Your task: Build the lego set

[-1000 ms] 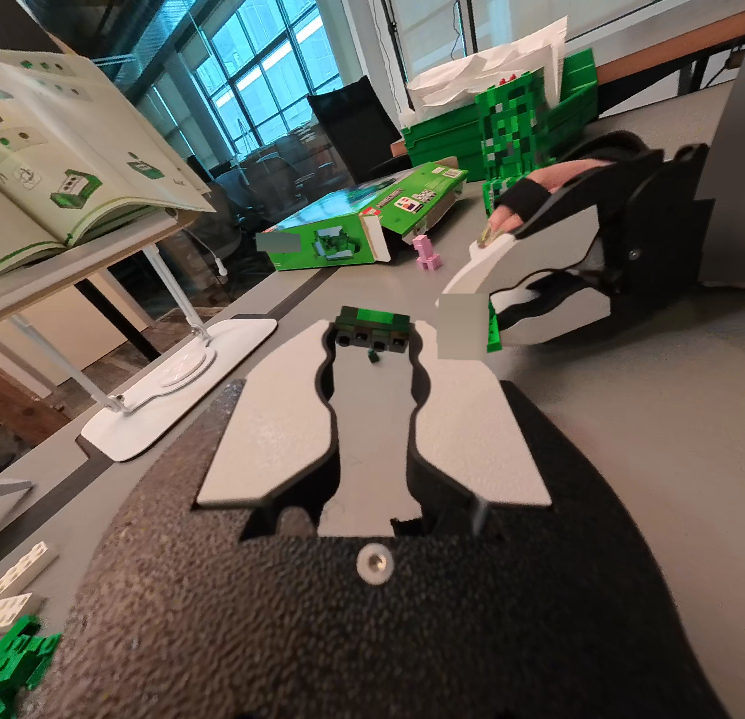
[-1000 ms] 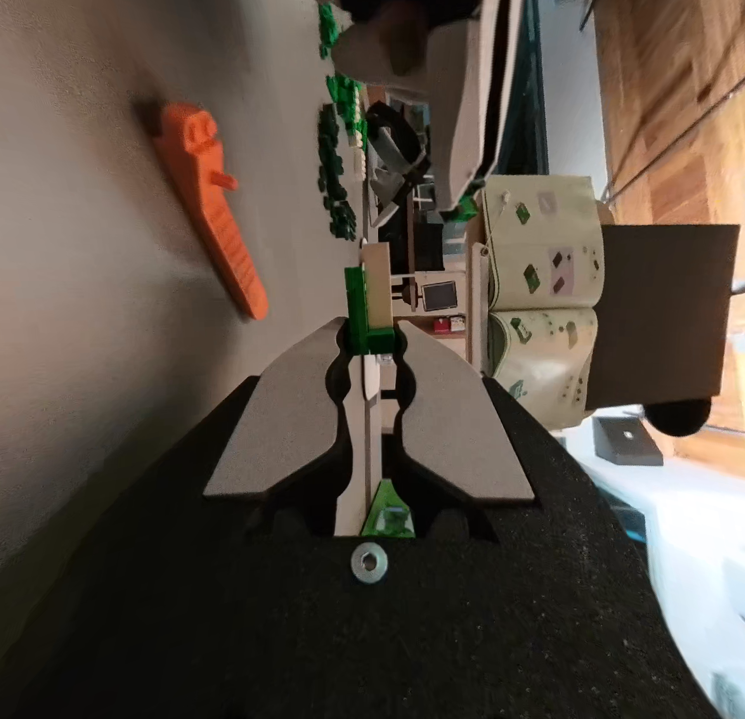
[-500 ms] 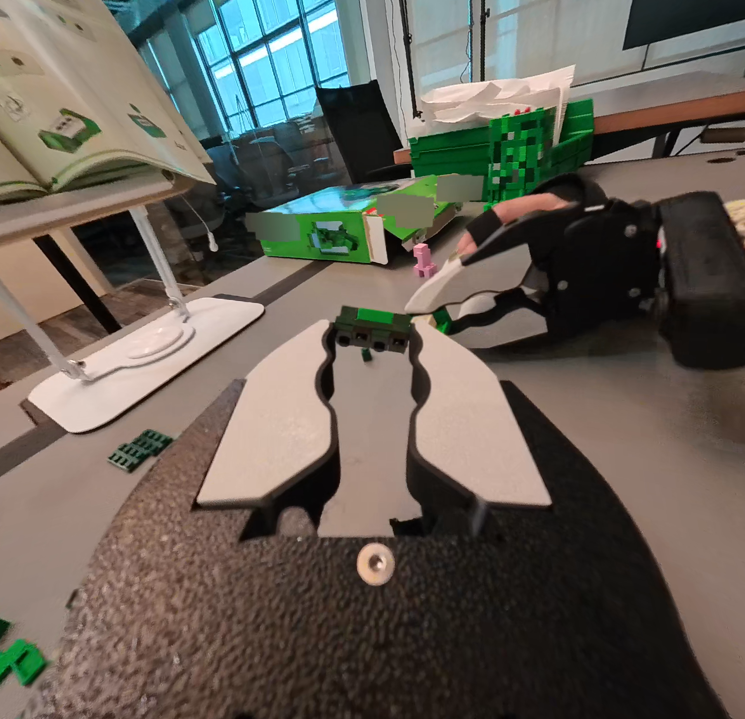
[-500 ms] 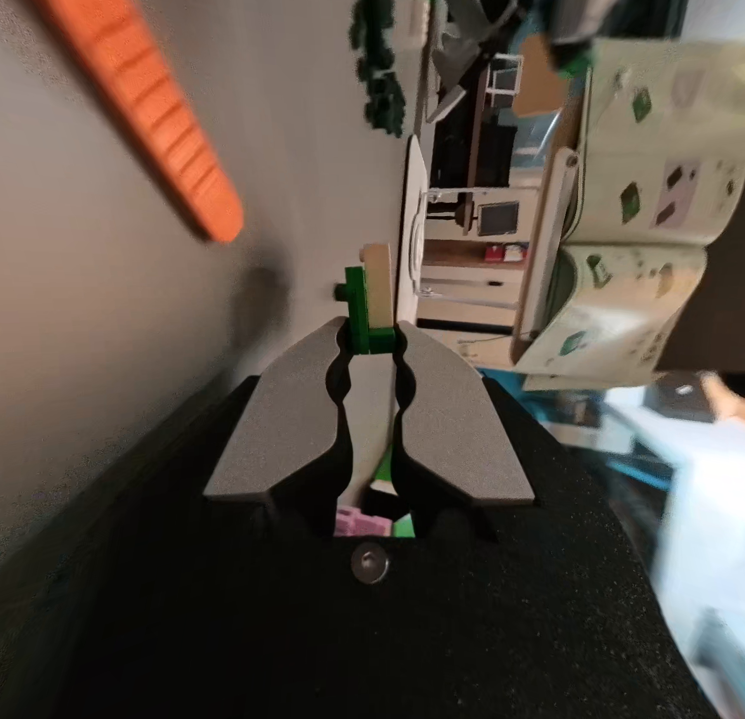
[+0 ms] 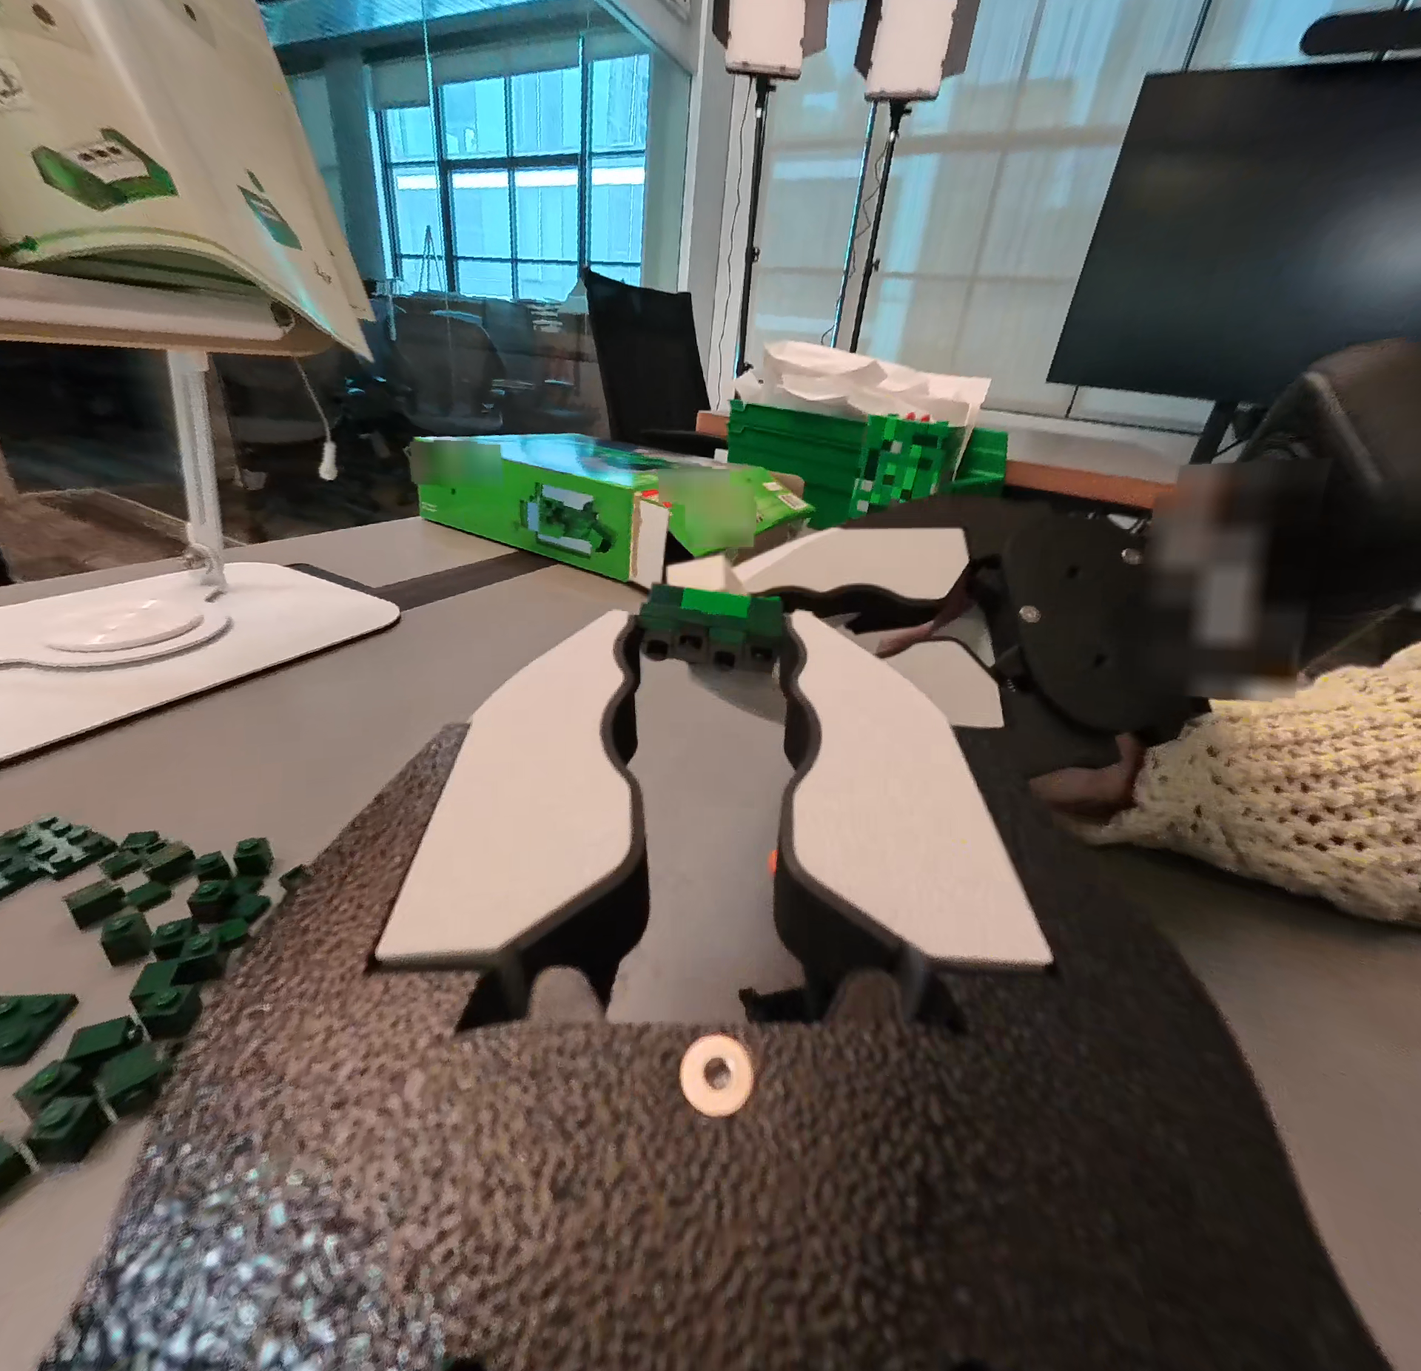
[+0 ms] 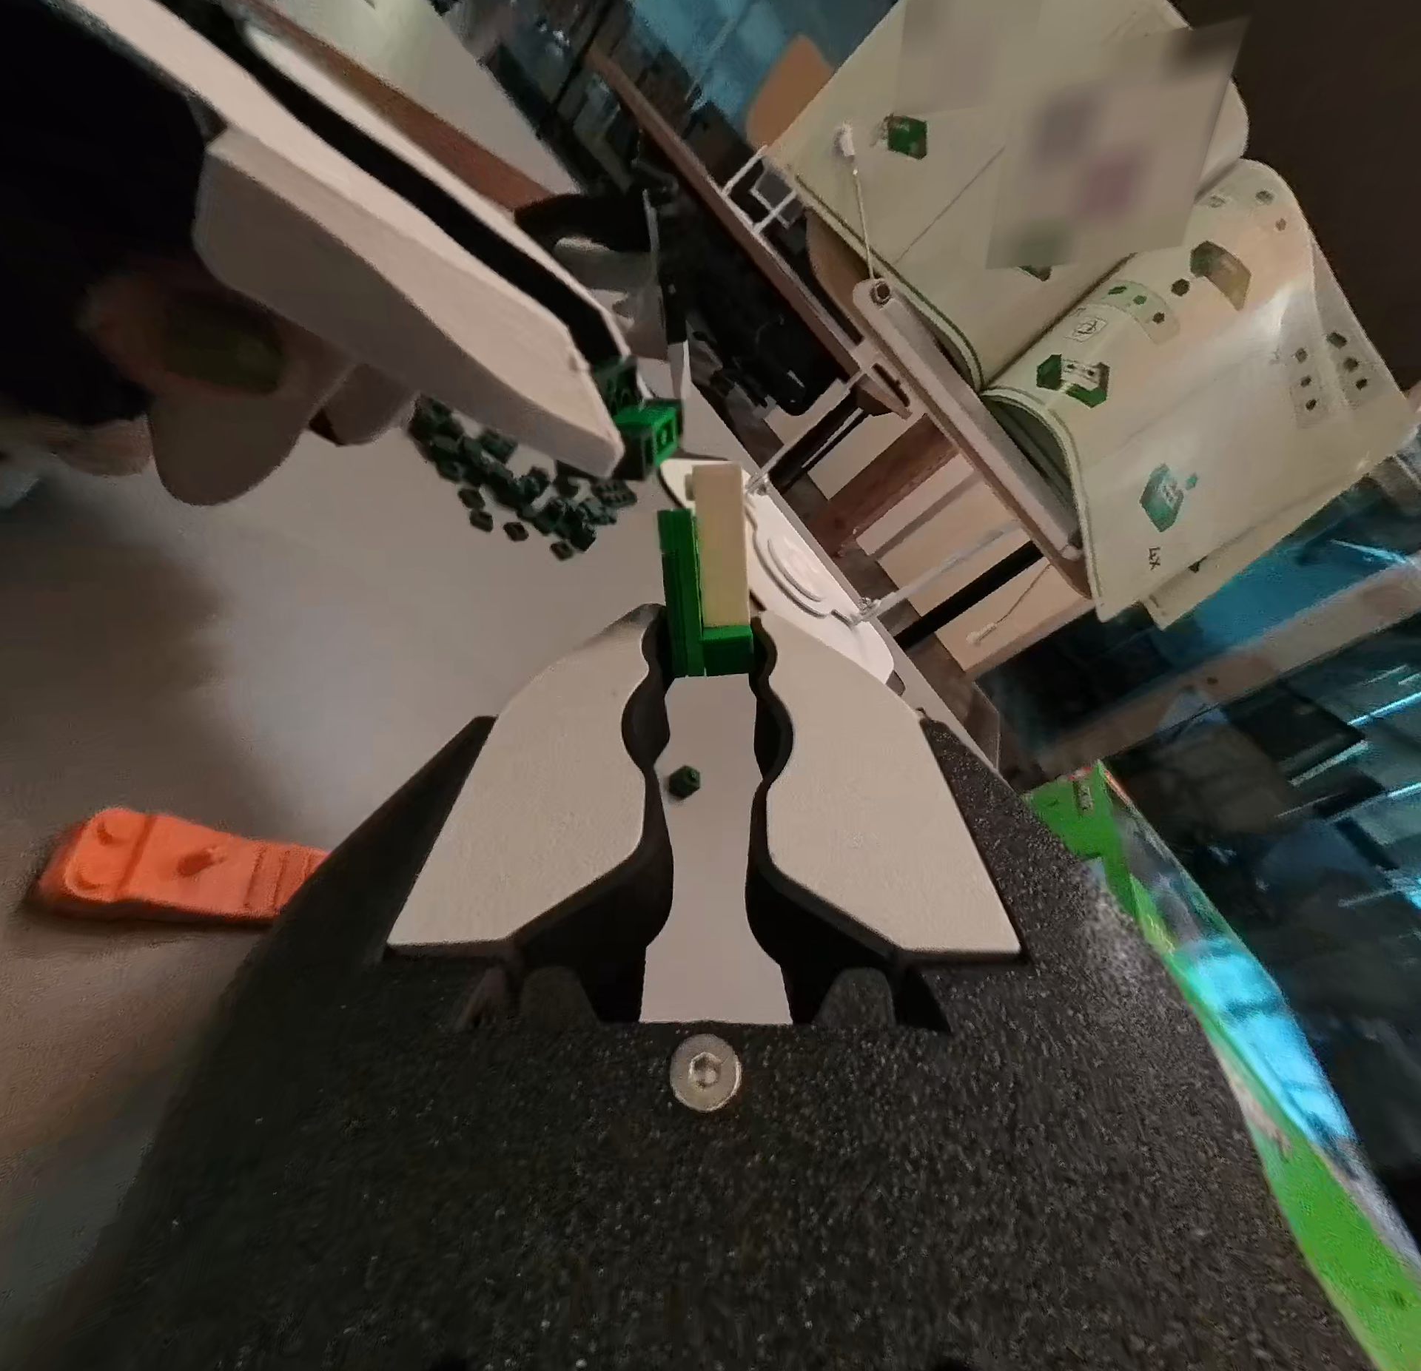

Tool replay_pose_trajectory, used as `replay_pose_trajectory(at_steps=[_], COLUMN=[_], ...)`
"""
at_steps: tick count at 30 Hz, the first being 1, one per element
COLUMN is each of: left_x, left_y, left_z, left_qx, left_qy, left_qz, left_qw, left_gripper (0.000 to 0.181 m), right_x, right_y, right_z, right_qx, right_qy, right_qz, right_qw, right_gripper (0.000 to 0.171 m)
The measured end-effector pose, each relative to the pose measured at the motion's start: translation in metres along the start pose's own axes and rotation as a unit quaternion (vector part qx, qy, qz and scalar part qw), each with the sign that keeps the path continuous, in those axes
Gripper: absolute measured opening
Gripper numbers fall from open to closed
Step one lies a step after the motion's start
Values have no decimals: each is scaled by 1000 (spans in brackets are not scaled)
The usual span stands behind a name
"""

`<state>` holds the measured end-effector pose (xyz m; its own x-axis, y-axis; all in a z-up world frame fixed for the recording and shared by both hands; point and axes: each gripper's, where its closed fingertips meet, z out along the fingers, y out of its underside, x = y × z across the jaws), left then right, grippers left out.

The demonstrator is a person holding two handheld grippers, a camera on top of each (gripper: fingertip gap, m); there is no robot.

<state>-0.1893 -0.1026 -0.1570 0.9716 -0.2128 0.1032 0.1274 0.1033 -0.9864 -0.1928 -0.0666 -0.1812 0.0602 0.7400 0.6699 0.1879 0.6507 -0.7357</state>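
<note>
My left gripper (image 5: 711, 638) is shut on a small dark and bright green brick block (image 5: 711, 627), held above the grey table (image 5: 323, 711). It also shows in the right wrist view (image 6: 615, 442) at upper left, with the block (image 6: 642, 423) at its tips. My right gripper (image 6: 707, 642) is shut on a green and cream brick piece (image 6: 703, 573) that sticks out past its fingertips. In the left wrist view the right gripper (image 5: 738, 577) sits just behind the block, its tips almost touching it. A gloved hand and knit sleeve (image 5: 1261, 781) hold it.
Loose dark green bricks (image 5: 115, 950) lie at the left. An orange brick separator (image 6: 177, 880) lies on the table. An instruction book (image 5: 131, 127) rests on a white stand (image 5: 154, 627). A green box (image 5: 569, 511) and a green built model (image 5: 900, 458) stand behind. Some 5 centimeters of space lies between my two pairs of fingers.
The left gripper has swung right and lifted, with its block still held. The right gripper has rolled and come in close, so its piece is now right behind the left block.
</note>
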Motion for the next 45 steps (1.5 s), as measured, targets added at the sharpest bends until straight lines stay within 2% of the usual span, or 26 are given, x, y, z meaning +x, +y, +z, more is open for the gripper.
replay_pose_trajectory(at_steps=[10,16,21,26,31,37,42,45], left_x=[-2,-3,-3,-7,-3,0,-3,-18], left_y=[-4,-5,-2,8,9,12,13,20], left_z=[-3,-4,-4,-2,0,1,1,-2], left_qx=[18,21,3,-44,-60,-68,-71,-105], left_qy=[21,13,-3,-45,-61,-57,-60,-100], left_qz=[-34,-22,26,124,205,217,207,204], left_qw=[999,999,1000,990,975,972,974,968], left_gripper=[34,34,34,34,34,34,34,34], right_x=[7,5,7,9,9,25,31,29], right_y=[-4,-2,3,5,-6,-2,2,1], right_z=[-8,-9,-7,-7,-12,-14,-13,-12], right_qx=[37,45,48,53,103,131,134,134], right_qy=[9,-3,-9,-12,-59,-85,-81,-80], right_qz=[26,41,61,76,170,299,325,316], right_qw=[999,998,997,996,978,941,933,936], right_gripper=[18,17,18,18,17,17,17,17])
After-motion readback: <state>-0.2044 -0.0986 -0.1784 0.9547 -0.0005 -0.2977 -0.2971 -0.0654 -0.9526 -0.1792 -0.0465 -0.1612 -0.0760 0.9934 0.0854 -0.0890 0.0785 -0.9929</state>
